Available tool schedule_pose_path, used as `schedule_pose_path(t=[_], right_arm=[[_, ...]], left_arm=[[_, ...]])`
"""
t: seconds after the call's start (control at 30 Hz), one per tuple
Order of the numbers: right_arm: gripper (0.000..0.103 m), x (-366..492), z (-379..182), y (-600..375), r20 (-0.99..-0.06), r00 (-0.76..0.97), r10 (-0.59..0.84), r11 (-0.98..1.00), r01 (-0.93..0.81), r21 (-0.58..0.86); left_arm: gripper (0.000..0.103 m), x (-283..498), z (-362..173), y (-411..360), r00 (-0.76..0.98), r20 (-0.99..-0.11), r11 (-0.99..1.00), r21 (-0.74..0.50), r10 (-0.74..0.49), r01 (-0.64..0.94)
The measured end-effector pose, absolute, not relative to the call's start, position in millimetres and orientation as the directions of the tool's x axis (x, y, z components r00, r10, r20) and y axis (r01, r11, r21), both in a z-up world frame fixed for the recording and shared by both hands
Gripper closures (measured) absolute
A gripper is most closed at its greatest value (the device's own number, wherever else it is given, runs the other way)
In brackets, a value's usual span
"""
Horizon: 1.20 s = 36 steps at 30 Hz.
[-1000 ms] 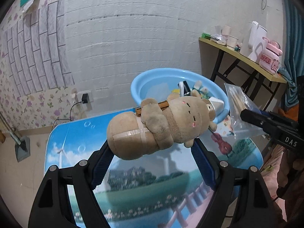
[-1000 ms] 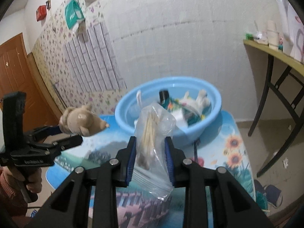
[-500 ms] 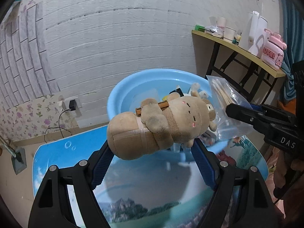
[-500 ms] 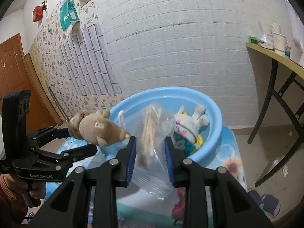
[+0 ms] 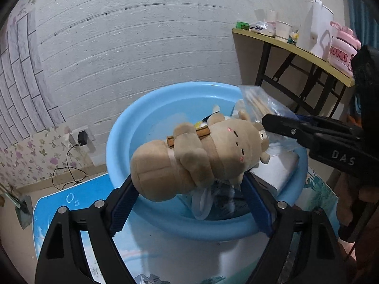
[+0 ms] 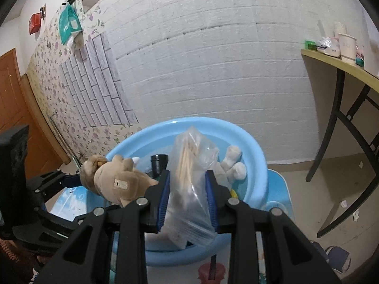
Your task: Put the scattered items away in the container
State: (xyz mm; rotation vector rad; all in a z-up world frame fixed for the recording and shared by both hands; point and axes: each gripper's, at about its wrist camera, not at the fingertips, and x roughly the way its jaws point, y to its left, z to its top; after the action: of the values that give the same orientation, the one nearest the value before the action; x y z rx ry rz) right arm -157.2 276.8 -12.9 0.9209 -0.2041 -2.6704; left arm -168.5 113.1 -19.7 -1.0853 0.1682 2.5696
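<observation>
Your left gripper (image 5: 189, 187) clamped the tan plush toy (image 5: 199, 158) above the blue basin (image 5: 118, 146), the toy lying sideways over its near rim. Your right gripper (image 6: 187, 198) pinched a clear bag of wooden sticks (image 6: 191, 172) over the same basin, above a white plush rabbit (image 6: 233, 163) lying inside it.

White kettle (image 5: 316, 27) and paper cup (image 6: 347, 48) on side table (image 5: 293, 49).

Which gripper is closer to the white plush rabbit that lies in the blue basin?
The right gripper: the white plush rabbit lies just beyond it. The left gripper, carrying the brown plush toy, is farther away.
</observation>
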Motion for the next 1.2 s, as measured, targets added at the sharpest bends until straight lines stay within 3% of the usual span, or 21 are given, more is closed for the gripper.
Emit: schedule_pose_path(t=[0.1, 0.17, 0.23, 0.57, 0.8, 1.1, 1.2], right_arm=[[0.065, -161, -18, 283, -0.595, -0.737, -0.320, -0.946, 0.222, 0.234], [0.051, -160, -19, 285, -0.599, -0.735, -0.318, -0.948, 0.222, 0.230], [0.046, -156, -17, 287, -0.593, -0.740, -0.318, -0.948, 0.226, 0.226], [0.045, -131, -6, 287, -0.583, -0.753, -0.305, -0.952, 0.216, 0.218], [0.045, -108, 2, 278, -0.595, -0.739, -0.316, -0.949, 0.233, 0.214], [0.040, -72, 21, 250, -0.624, -0.720, -0.305, -0.952, 0.259, 0.166], [0.032, -56, 29, 239, -0.611, -0.727, -0.315, -0.949, 0.265, 0.173]], left_arm=[[0.015, -169, -19, 111, -0.638, -0.713, -0.929, -0.050, 0.290, -0.367], [0.012, -168, -17, 110, -0.637, -0.713, -0.931, -0.064, 0.294, -0.359], [0.012, -167, -15, 109, -0.636, -0.710, -0.933, -0.084, 0.303, -0.351], [0.012, -140, 3, 104, -0.660, -0.683, -0.934, -0.096, 0.314, -0.345], [0.009, -120, 18, 91, -0.682, -0.685, -0.958, -0.085, 0.256, -0.275], [0.003, -81, 37, 69, -0.713, -0.682, -0.984, -0.047, 0.159, -0.174], [0.003, -67, 40, 59, -0.718, -0.684, -0.989, -0.032, 0.126, -0.144]])
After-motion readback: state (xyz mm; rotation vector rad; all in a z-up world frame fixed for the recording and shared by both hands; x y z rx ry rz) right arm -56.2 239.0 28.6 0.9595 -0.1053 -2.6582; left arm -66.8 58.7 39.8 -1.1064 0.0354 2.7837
